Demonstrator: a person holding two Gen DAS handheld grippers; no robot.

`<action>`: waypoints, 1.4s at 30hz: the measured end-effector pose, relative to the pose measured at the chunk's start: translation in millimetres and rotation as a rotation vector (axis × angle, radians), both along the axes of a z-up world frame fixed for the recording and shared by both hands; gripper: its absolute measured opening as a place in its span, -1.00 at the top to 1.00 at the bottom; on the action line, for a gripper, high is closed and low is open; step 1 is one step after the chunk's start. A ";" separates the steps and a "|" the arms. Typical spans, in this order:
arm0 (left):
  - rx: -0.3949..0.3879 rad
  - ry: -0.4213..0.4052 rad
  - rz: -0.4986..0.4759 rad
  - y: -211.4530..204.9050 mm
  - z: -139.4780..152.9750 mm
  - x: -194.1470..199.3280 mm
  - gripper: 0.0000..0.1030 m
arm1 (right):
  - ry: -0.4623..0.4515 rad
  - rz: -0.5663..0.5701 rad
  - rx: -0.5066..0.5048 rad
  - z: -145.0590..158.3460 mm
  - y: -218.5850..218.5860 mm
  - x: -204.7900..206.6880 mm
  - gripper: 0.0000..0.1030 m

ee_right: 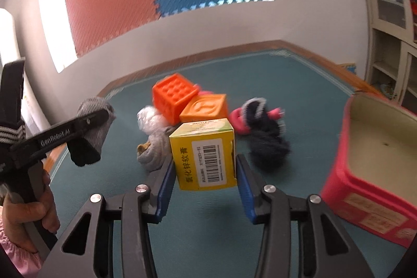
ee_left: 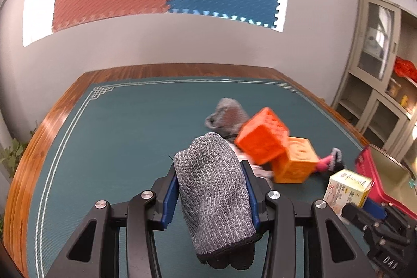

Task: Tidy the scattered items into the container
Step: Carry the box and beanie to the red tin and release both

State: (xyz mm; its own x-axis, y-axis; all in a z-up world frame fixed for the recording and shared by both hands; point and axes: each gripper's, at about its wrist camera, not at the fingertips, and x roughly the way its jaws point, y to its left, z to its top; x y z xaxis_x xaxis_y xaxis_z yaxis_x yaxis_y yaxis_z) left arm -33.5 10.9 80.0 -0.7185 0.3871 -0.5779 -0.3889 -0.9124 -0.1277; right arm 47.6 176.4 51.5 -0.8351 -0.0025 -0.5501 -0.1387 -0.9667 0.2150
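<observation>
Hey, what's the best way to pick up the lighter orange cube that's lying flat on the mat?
Grip the lighter orange cube across its two side faces, coming down from above. Its top face is exposed, while the tilted darker cube leans against its left side, so close carefully there.

I see a wooden table (ee_left: pixel 47 121) with a brown rim, covered by a teal mat (ee_left: pixel 117 137) edged in white lines; on the mat lie an orange cube (ee_right: pixel 202 108) with a red-orange cube (ee_right: pixel 173 95) tilted against it; beside them a grey sock (ee_right: pixel 155 150), a white fluffy item (ee_right: pixel 149 119), a dark sock (ee_right: pixel 268 145) and a pink item (ee_right: pixel 238 121); a pink container (ee_right: pixel 346 181) stands at the mat's right side.
</observation>
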 end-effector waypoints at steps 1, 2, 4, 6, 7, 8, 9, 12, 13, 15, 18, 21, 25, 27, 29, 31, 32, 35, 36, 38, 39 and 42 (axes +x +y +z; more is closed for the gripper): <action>0.003 0.000 -0.018 6.3 1.7 4.1 0.12 | 0.015 -0.017 0.002 4.4 5.3 7.2 0.06; 0.005 -0.001 -0.036 12.5 3.4 8.3 0.11 | 0.028 -0.032 0.004 8.3 10.3 13.5 0.06; 0.011 -0.001 -0.071 25.1 6.8 16.6 0.11 | 0.058 -0.075 0.017 15.7 22.6 26.5 0.06; 0.016 -0.002 -0.107 37.6 10.2 24.9 0.11 | 0.088 -0.125 0.028 21.6 37.2 41.3 0.05; 0.019 -0.002 -0.125 43.9 12.0 29.0 0.11 | 0.101 -0.153 0.030 24.0 46.0 49.2 0.05; 0.021 -0.002 -0.143 50.1 13.7 33.2 0.11 | 0.113 -0.184 0.030 26.0 55.7 57.9 0.05; 0.024 -0.002 -0.161 56.4 15.4 37.3 0.11 | 0.120 -0.211 0.029 27.5 64.2 64.8 0.05; 0.033 0.003 -0.218 81.1 21.2 49.5 0.11 | 0.137 -0.297 0.031 31.7 90.8 81.2 0.05; 0.036 0.006 -0.240 92.0 23.3 53.7 0.11 | 0.142 -0.326 0.033 32.8 99.6 86.5 0.05; 0.042 0.007 -0.288 116.1 26.4 62.4 0.11 | 0.148 -0.384 0.041 33.4 116.5 98.9 0.05; 0.050 -0.001 -0.356 149.9 27.6 73.3 0.11 | 0.155 -0.459 0.050 32.4 139.2 117.5 0.05; 0.053 -0.010 -0.426 186.6 27.7 84.9 0.11 | 0.164 -0.518 0.067 34.6 157.0 137.6 0.05; 0.053 -0.022 -0.503 226.5 27.4 100.5 0.11 | 0.164 -0.571 0.084 36.0 170.8 153.2 0.05; 0.047 -0.025 -0.534 243.2 27.0 108.1 0.11 | 0.161 -0.588 0.081 35.2 175.6 158.4 0.05; 0.040 -0.029 -0.560 257.9 26.2 113.4 0.11 | 0.156 -0.600 0.076 33.0 179.6 163.2 0.05; 0.034 -0.035 -0.579 268.8 25.2 116.8 0.09 | 0.151 -0.608 0.070 30.5 182.8 164.1 0.05; 0.030 -0.036 -0.585 273.2 24.5 117.2 0.02 | 0.148 -0.610 0.066 29.3 184.6 165.1 0.05; 0.015 -0.051 -0.585 281.3 22.0 114.8 -0.09 | 0.139 -0.610 0.046 25.9 190.1 163.9 0.04; 0.012 -0.058 -0.583 282.1 21.2 113.9 -0.14 | 0.136 -0.609 0.042 24.2 191.5 163.4 0.03; 0.007 -0.064 -0.577 281.6 19.9 112.5 -0.62 | 0.126 -0.602 0.028 21.6 194.0 161.4 0.01; 0.007 -0.060 -0.570 279.6 19.5 111.9 -0.63 | 0.125 -0.603 0.022 20.4 194.3 161.2 0.01; 0.002 -0.047 -0.555 274.4 18.7 111.0 -0.63 | 0.124 -0.603 0.016 18.4 193.9 159.4 0.01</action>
